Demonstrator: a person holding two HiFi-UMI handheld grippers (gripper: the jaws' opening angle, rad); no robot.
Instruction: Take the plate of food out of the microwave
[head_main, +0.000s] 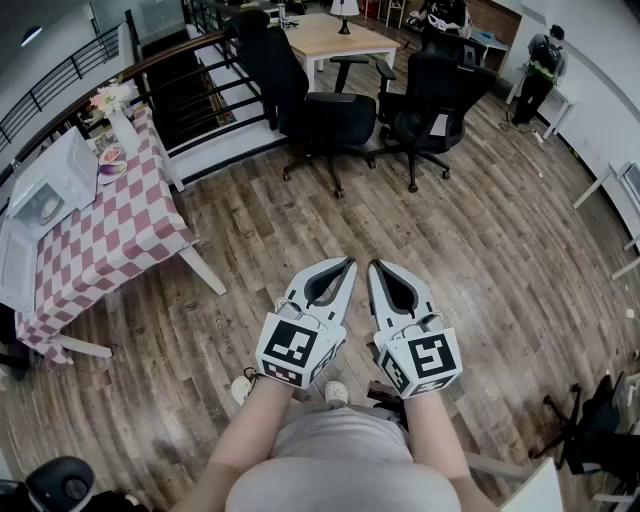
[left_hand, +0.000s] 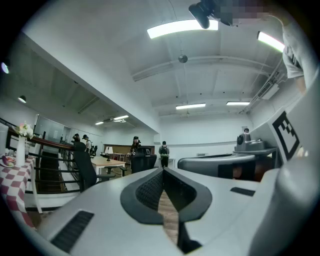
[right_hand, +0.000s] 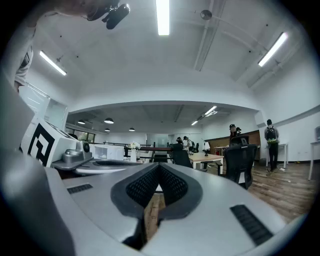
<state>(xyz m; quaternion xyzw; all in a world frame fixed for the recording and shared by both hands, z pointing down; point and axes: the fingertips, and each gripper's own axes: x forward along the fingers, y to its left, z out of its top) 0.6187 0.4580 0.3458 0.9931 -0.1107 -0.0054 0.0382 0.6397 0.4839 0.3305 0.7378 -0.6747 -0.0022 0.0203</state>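
Left gripper (head_main: 348, 262): held level over the floor at the bottom middle of the head view, well apart from the table; jaws closed tip to tip with nothing between them, as its own view (left_hand: 163, 170) shows.
Right gripper (head_main: 375, 265): just beside the left one and pointing the same way; jaws also pressed together and empty in its own view (right_hand: 159, 165).
Microwave (head_main: 55, 180): white, on the table at the far left of the head view; its dark window faces up towards the camera, and what is inside cannot be made out.
Plate (head_main: 110, 163): small, with something pinkish on it, on the cloth just beside the microwave, between it and the vase; too small to tell more.
Vase (head_main: 122, 118): white, upright, holding pale flowers, at the far end of the table.
Table (head_main: 130, 225): covered with a red and white checked cloth, on white legs.
Floor (head_main: 300, 220): brown wood planks.
Chairs (head_main: 325, 115): two black office chairs on wheels, beyond the grippers.
Desk (head_main: 335, 40): light wood, behind the chairs.
Railing (head_main: 60, 80): dark metal bars, behind the table.
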